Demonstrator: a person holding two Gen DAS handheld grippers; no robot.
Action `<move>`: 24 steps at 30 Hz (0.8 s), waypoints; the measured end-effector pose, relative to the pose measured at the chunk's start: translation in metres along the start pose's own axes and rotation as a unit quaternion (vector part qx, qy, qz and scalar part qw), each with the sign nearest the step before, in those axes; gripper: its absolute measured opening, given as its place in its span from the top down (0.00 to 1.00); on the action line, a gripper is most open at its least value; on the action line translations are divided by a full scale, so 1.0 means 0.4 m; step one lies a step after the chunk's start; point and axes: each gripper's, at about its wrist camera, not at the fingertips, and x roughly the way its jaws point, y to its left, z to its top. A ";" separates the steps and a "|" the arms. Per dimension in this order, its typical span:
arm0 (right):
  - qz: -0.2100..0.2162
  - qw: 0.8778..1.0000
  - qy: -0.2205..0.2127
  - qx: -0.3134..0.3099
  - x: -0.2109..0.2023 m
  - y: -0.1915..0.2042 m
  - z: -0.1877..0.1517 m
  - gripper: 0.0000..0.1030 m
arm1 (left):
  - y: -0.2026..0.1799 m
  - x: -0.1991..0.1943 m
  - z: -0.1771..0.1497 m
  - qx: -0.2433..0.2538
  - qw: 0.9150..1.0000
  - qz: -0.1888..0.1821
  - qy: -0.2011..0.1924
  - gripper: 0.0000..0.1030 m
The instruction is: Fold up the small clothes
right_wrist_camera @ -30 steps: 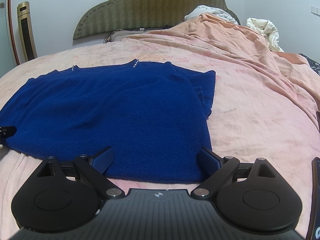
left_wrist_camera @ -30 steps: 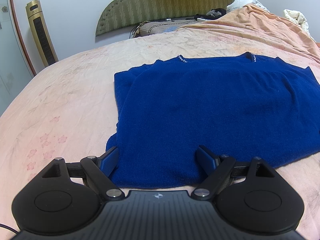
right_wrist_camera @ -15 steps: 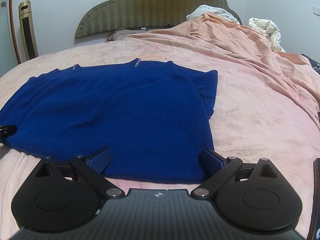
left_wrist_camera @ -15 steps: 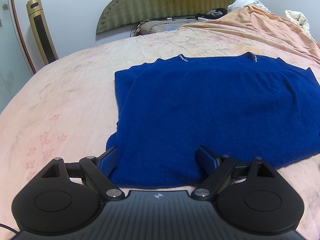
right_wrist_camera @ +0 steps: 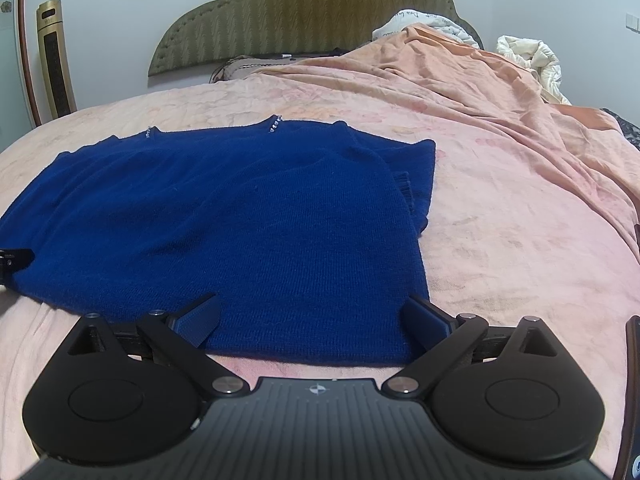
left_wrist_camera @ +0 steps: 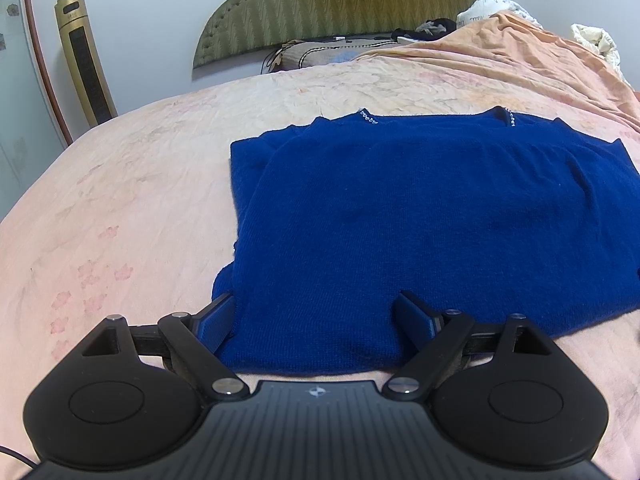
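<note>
- The deep blue knitted sweater (left_wrist_camera: pixel 420 220) lies flat across the centre of both frames on the pink floral bedsheet (left_wrist_camera: pixel 120 200), sleeves already tucked under its sides, so you have a tidy rectangle to fold.
- Your left gripper (left_wrist_camera: pixel 316 316) sits low in its frame with jaws spread wide, straddling the sweater's near left hem corner, gripping nothing.
- Your right gripper (right_wrist_camera: pixel 312 320) is likewise spread apart and empty, bracketing the near right corner in the lower part of its frame.
- Placed this way, both likely set you up to pinch the hem and carry it toward the beaded neckline (right_wrist_camera: pixel 274 125).
</note>
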 end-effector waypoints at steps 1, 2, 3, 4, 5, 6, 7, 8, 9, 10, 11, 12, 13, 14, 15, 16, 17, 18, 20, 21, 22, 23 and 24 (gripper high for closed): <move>0.000 1.000 0.000 0.000 0.000 -0.001 0.001 0.03 | 0.000 0.000 0.000 0.000 1.000 0.000 0.000 0.15; 0.000 1.000 0.000 -0.001 0.000 -0.001 0.000 0.02 | -0.001 0.000 0.000 0.000 1.000 0.001 0.000 0.15; 0.000 1.000 0.000 0.000 0.000 -0.001 0.001 0.02 | -0.001 0.000 0.000 0.000 1.000 0.001 0.000 0.15; 0.000 1.000 0.000 0.000 0.000 0.000 0.000 0.02 | -0.001 0.000 0.000 0.000 1.000 0.001 0.000 0.15; 0.000 1.000 0.000 -0.001 0.000 0.001 -0.001 0.02 | -0.001 0.000 0.000 0.000 1.000 0.000 0.000 0.15; 0.000 1.000 0.000 -0.001 0.000 0.000 0.000 0.02 | -0.001 0.000 0.000 0.000 1.000 0.000 0.000 0.15; 0.000 1.000 0.000 -0.001 0.000 0.001 -0.001 0.02 | 0.000 0.000 0.000 0.000 1.000 0.000 0.000 0.15; 0.001 1.000 0.000 0.000 0.000 0.001 -0.001 0.01 | 0.000 0.000 0.000 -0.001 1.000 0.000 0.000 0.15; 0.000 1.000 0.000 -0.001 0.000 0.000 0.000 0.01 | -0.001 0.000 0.000 -0.001 1.000 0.000 0.000 0.15; 0.000 1.000 0.000 -0.001 0.000 0.001 0.000 0.01 | -0.001 0.000 0.000 -0.002 1.000 0.000 0.000 0.15; 0.000 1.000 0.000 -0.001 0.000 0.001 0.000 0.01 | -0.001 0.000 0.000 -0.002 1.000 0.000 0.000 0.15; 0.000 1.000 0.000 -0.001 0.000 0.001 0.000 0.00 | -0.001 0.000 0.000 -0.001 1.000 0.000 0.000 0.15; 0.000 1.000 0.000 0.000 0.000 0.001 0.000 0.00 | -0.001 0.000 0.000 -0.001 1.000 0.000 0.000 0.15; 0.000 1.000 0.000 0.000 0.000 0.002 -0.001 0.00 | -0.001 0.000 0.000 -0.001 1.000 0.000 0.000 0.15; 0.000 1.000 0.000 0.000 0.000 0.002 -0.001 0.00 | -0.001 0.000 -0.001 -0.001 1.000 0.000 0.000 0.15; 0.000 1.000 0.000 0.000 0.000 0.001 0.000 0.00 | -0.001 0.000 0.000 -0.001 1.000 0.000 -0.001 0.15; 0.000 1.000 0.000 0.000 0.000 0.002 0.000 0.00 | -0.001 0.000 -0.001 -0.002 1.000 0.000 -0.001 0.15; 0.000 1.000 0.000 0.000 0.000 0.002 -0.001 0.00 | -0.001 0.000 -0.003 -0.002 1.000 0.000 -0.003 0.15; 0.001 1.000 0.001 -0.001 -0.001 0.002 0.000 0.00 | 0.000 0.000 -0.006 -0.002 1.000 0.000 -0.006 0.15; 0.001 1.000 0.001 0.000 -0.001 0.003 0.001 0.00 | -0.001 0.000 -0.008 -0.002 1.000 0.001 -0.009 0.15; 0.001 1.000 0.002 0.000 -0.001 0.003 0.002 0.00 | -0.002 -0.002 -0.012 -0.001 1.000 0.002 -0.011 0.14; 0.001 1.000 0.002 0.000 -0.002 0.004 0.000 0.00 | -0.002 -0.003 -0.015 0.000 1.000 0.004 -0.014 0.14; 0.001 1.000 0.002 0.000 -0.002 0.005 0.000 0.00 | -0.003 -0.004 -0.017 0.001 1.000 0.005 -0.017 0.14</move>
